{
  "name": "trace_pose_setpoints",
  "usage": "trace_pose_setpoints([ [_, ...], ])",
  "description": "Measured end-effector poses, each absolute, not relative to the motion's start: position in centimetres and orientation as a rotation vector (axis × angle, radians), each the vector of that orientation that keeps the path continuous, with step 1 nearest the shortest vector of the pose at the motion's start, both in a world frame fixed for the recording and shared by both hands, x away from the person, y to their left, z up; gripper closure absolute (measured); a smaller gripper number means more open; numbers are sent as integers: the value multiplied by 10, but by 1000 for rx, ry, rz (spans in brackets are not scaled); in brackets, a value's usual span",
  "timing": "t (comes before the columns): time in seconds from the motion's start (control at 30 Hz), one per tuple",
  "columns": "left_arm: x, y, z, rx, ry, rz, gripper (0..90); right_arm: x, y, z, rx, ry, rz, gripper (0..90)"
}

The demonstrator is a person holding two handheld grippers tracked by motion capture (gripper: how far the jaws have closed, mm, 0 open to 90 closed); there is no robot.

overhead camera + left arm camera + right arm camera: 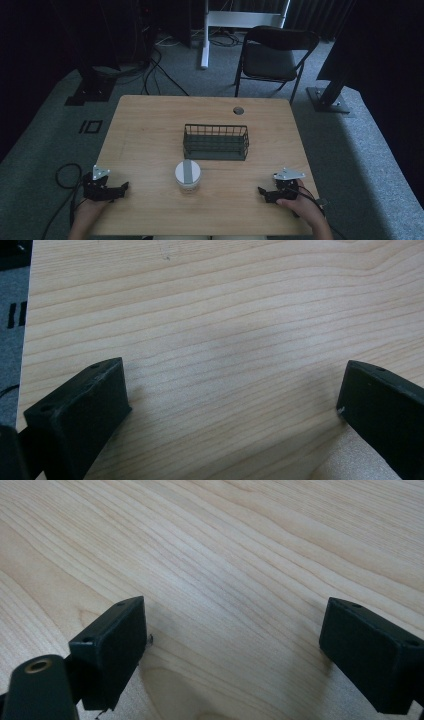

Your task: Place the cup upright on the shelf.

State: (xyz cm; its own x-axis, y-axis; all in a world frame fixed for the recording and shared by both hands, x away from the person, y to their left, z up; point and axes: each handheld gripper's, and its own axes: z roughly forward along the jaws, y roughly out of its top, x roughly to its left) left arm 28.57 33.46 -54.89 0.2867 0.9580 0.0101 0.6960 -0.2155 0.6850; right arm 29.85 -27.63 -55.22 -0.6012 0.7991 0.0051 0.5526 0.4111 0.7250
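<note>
**Both grippers at rest, cup untouched**

At the near edge of the surface I hold both grippers low on the wood, one toward each near corner. My left gripper has its jaws spread wide, bare wood grain between them in the left gripper view. My right gripper is likewise spread, nothing between its jaws in the right gripper view. Between the two, well apart from each, the white cup stands upright with a grey strip across its lid. Just beyond the cup sits the dark wire basket, near the middle of the surface. Past the far edge, a black folding chair stands on the carpet.
</note>
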Motion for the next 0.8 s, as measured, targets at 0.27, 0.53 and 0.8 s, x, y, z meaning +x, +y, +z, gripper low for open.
trace_pose_setpoints([
  [0.27, 286, 335, -549, 1991, 1474, 596, 2, 299, -276, -552, 1166, 2330, 1003, 114],
  [0.53, 286, 335, -549, 1991, 1473, 596, 1, 299, -276, -552, 1166, 2330, 1003, 114],
  [0.8, 286, 335, -549, 1992, 1472, 596, 0, 298, -274, -552, 1185, 2311, 996, 115],
])
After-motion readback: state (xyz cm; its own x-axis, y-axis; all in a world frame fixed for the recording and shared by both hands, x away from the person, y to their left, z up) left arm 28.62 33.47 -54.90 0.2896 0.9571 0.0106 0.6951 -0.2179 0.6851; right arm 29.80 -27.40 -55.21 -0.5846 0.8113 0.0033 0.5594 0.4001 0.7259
